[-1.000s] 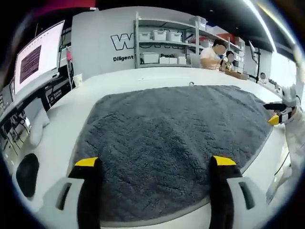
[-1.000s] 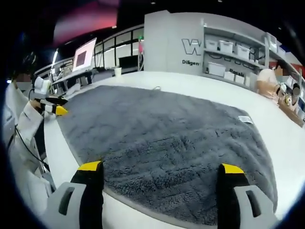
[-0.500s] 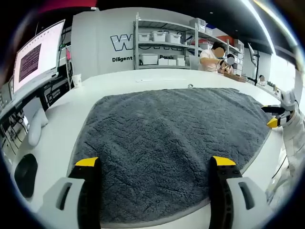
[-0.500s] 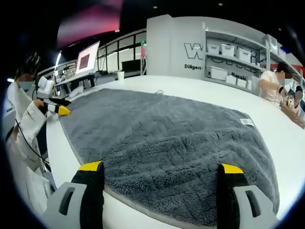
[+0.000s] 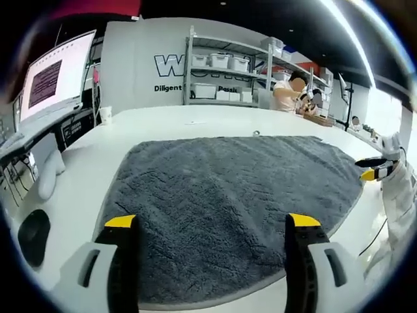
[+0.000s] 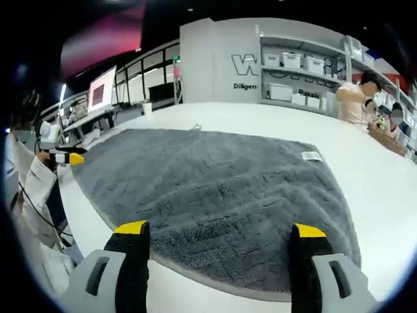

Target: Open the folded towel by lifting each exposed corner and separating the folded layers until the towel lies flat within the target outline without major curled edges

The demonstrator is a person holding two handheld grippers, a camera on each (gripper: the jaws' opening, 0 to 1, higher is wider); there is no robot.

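A broad white table [image 5: 163,124] stretches ahead of my claws, with a metal shelf rack [image 5: 225,72] against the far wall holding white lidded storage bins [image 5: 219,60]; I cannot tell what is inside them. The shaggy dark grey towel [image 5: 221,202] lies spread just beyond my left claw [image 5: 212,222], whose yellow-tipped jaws stand wide apart and hold nothing. My right claw [image 6: 219,229] is likewise spread and empty, its jaws over the near hem of the towel [image 6: 215,189]. From here the unfolding looks essentially done: a single layer, flat, no folded corner or big curl visible, its small white label [image 6: 311,156] lying exposed ahead and right of my right claw. I judge only small edge smoothing remains, if anything.
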